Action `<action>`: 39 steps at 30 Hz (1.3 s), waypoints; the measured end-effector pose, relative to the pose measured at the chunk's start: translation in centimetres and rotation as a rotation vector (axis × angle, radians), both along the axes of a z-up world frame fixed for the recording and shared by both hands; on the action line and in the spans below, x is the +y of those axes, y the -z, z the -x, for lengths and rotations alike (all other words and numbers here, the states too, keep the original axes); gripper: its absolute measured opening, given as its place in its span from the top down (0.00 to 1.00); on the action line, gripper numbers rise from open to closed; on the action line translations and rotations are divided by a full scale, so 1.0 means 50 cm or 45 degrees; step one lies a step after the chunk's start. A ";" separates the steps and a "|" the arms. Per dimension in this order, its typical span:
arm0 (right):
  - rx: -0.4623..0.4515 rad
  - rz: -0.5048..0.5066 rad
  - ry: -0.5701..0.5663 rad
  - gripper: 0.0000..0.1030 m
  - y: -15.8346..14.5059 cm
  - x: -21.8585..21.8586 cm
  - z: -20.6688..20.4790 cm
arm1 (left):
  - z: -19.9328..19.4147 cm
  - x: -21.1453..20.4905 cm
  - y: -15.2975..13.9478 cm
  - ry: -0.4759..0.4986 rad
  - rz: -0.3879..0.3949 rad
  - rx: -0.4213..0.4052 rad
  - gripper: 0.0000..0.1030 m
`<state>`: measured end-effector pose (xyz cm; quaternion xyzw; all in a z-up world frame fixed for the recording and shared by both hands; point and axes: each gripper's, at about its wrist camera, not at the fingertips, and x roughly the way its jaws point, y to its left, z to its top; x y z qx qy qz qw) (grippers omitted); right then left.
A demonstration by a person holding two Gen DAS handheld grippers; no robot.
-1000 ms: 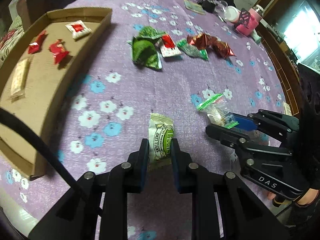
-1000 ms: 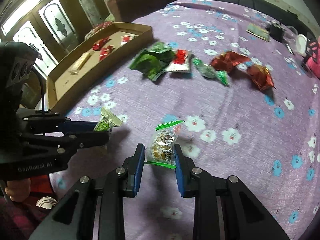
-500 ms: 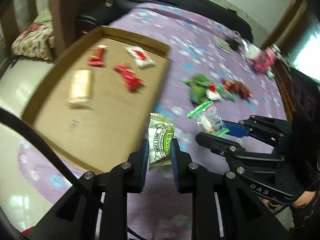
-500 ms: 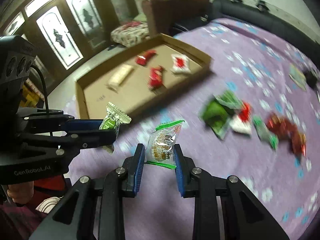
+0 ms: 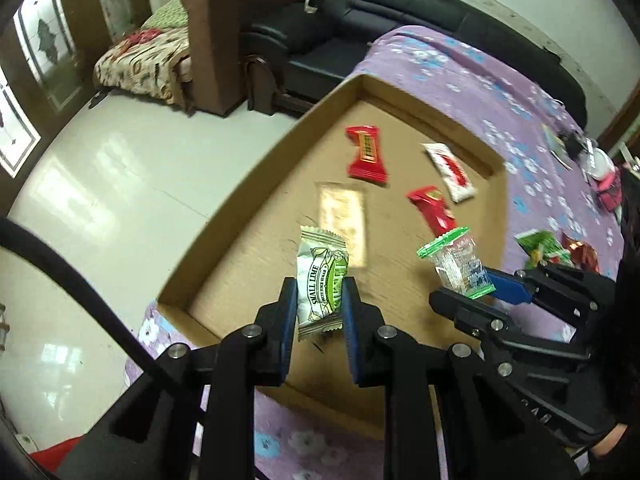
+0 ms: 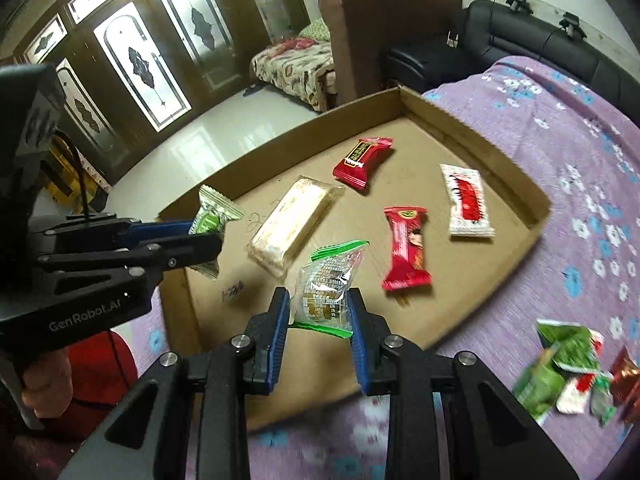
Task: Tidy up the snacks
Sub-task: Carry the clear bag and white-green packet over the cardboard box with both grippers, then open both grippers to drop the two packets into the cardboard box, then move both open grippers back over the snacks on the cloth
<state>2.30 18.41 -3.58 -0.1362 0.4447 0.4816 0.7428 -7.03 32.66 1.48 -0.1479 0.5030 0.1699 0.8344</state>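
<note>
The step in hand looks like setting both held snacks down in the cardboard tray [image 6: 520, 184]. To do it well, each gripper should sink low over a bare patch of cardboard before the fingers part, so the packets land flat and do not slide onto the ones already there. The near part of the tray floor is bare in both views, so that seems the best target. Letting go from height risks a bounce over the low rim; letting go too close to the other gripper risks the two packets overlapping.

The left gripper [image 5: 320, 300] is nearly closed on the lime packet [image 5: 322, 280]. The packet stands upright between the fingers, pinched at its lower half, its crimped top well clear above the tips. It hangs over the near part of the tray, not touching the cardboard.

The right gripper [image 6: 320, 308] is likewise nearly closed, on the clear packet [image 6: 326, 284] with green seals. The fingers press its two side edges low down, and the upper seal juts out above and to the right. It too hangs over the tray, just in front of the pale bar [image 6: 292, 224].

Three red or red-and-white packets lie further in. More snacks [image 6: 568, 372] wait on the purple cloth [image 6: 580, 128] outside the tray.
</note>
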 end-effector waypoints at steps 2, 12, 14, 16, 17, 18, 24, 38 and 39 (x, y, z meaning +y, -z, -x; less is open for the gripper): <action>0.008 0.015 0.001 0.73 0.008 0.015 -0.004 | -0.010 0.014 0.010 -0.022 0.002 0.017 0.77; -0.008 0.060 0.010 0.72 0.014 0.037 -0.002 | -0.029 0.032 0.025 -0.038 0.012 0.058 0.77; -0.015 0.068 0.009 0.72 0.015 0.042 -0.003 | -0.031 0.030 0.024 -0.038 0.002 0.060 0.77; -0.018 0.078 0.011 0.72 0.014 0.044 -0.003 | -0.031 0.025 0.023 -0.032 0.006 0.060 0.76; -0.019 0.082 0.014 0.68 0.015 0.043 -0.004 | -0.031 0.023 0.021 -0.032 -0.002 0.060 0.76; -0.016 0.092 0.012 0.64 0.017 0.043 -0.004 | -0.030 0.022 0.021 -0.030 -0.006 0.060 0.74; -0.067 0.123 0.016 0.51 0.015 0.041 -0.007 | -0.028 0.015 0.015 -0.036 -0.031 0.049 0.64; -0.145 0.094 -0.024 0.38 -0.016 0.006 0.019 | -0.016 -0.020 0.007 -0.052 -0.058 0.039 0.60; -0.152 0.093 -0.027 0.37 -0.018 0.001 0.024 | -0.014 -0.026 0.005 -0.053 -0.067 0.036 0.59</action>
